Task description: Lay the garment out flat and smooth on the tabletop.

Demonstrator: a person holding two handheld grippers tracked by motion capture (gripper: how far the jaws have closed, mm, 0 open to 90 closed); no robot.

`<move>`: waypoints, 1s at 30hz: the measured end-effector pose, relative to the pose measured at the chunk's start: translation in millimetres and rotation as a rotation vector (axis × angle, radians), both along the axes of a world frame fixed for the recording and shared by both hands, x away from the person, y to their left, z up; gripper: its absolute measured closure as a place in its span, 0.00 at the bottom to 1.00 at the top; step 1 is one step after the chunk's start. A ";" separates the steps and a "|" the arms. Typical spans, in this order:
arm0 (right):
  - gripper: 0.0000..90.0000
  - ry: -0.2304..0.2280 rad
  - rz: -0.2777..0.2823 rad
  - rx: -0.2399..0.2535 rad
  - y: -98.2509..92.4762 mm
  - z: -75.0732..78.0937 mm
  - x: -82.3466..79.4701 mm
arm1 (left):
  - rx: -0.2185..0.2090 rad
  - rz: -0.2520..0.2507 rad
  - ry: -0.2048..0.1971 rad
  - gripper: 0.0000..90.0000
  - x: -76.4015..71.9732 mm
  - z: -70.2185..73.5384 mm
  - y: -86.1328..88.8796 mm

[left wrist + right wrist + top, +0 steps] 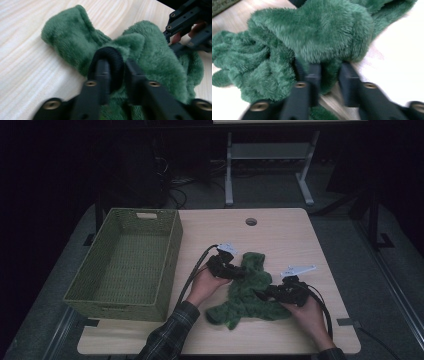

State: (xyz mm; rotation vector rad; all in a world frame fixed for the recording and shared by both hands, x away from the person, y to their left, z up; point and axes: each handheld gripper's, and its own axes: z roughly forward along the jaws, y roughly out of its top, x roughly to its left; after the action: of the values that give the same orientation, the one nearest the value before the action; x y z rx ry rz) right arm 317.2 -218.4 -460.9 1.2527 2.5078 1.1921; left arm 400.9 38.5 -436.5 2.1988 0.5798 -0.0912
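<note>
Together, both grippers clamped on the green fleece garment [247, 292] lying on the surface [290, 240], left gripper [116, 72] fingers pinching its black-trimmed fold, right gripper [329, 75] fingers nipping its edge.

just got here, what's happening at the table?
A person works a fuzzy green cloth lying crumpled on the wooden table with two handheld grippers. The left gripper has pinched a fold near the cloth's black trim, and the right gripper has clamped another fold at the cloth's other side. The cloth lies on the table. A green woven basket stands empty to the left.
</note>
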 end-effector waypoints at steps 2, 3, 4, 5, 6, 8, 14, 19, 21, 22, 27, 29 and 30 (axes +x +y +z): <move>0.96 -0.017 -0.001 -0.010 -0.2 -0.1 0.3 | 0.007 -0.005 -0.002 0.94 -2.0 1.8 0.5; 0.96 -0.026 0.000 -0.024 -0.7 0.1 0.5 | 0.004 -0.002 -0.002 0.94 -2.7 2.4 0.5; 0.97 -0.032 0.000 -0.025 -1.0 0.1 0.4 | 0.011 -0.009 -0.008 0.95 -3.2 4.3 1.7; 0.97 -0.039 -0.004 -0.030 -1.5 1.2 -0.1 | 0.006 -0.005 -0.013 0.95 -4.2 6.0 2.7; 0.97 -0.049 -0.012 -0.031 -1.9 2.7 -1.2 | 0.002 -0.005 -0.020 0.95 -4.8 8.7 4.4; 0.98 -0.084 -0.023 -0.038 -4.4 7.8 -2.9 | -0.013 0.005 -0.036 0.95 -6.8 15.0 8.5; 0.98 -0.211 -0.051 -0.061 -13.1 38.2 -7.1 | -0.061 0.033 -0.074 0.96 -15.9 34.8 23.5; 0.98 -0.279 -0.043 -0.075 -11.7 59.6 -5.7 | -0.071 0.086 -0.103 0.96 -24.1 44.5 38.6; 0.98 -0.291 -0.024 -0.080 -9.3 64.7 -3.6 | -0.071 0.113 -0.105 0.96 -26.4 43.7 45.3; 0.98 -0.295 -0.020 -0.082 -7.5 65.7 -2.8 | -0.071 0.131 -0.097 0.96 -27.5 41.7 49.3; 0.98 -0.257 0.012 -0.093 6.8 53.7 10.2 | -0.033 0.207 -0.044 0.96 -29.8 22.4 59.8; 0.98 -0.232 0.028 -0.107 11.3 45.1 15.3 | -0.011 0.222 -0.021 0.96 -29.8 12.7 63.2; 0.98 -0.213 0.032 -0.107 14.3 39.4 18.5 | -0.001 0.229 -0.011 0.96 -29.8 7.9 64.8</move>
State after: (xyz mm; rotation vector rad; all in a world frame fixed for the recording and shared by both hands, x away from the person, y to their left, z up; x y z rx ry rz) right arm 335.7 -204.1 -421.5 1.0066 2.4094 1.1168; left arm 371.1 103.2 -428.6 2.1157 0.8201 0.0412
